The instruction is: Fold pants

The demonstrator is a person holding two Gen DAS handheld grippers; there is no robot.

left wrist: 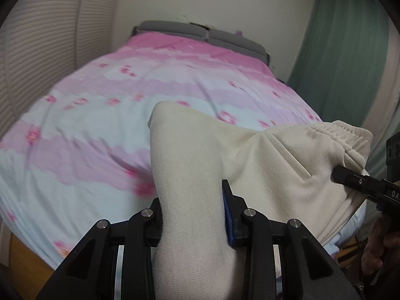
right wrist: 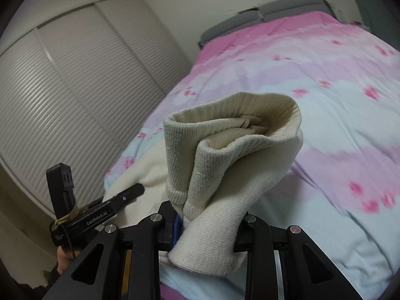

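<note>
Cream fleece pants lie over the near edge of a bed with a pink and pale blue floral cover. My left gripper is shut on a fold of the pants. The elastic waistband lies at the right, where my right gripper reaches in. In the right wrist view my right gripper is shut on the ribbed leg cuffs, which stand up bunched above the jaws. The left gripper shows at lower left on more of the pants.
A slatted closet door stands left of the bed. A grey headboard is at the far end by a white wall. A green curtain hangs at the right. The bed's wooden frame shows at lower left.
</note>
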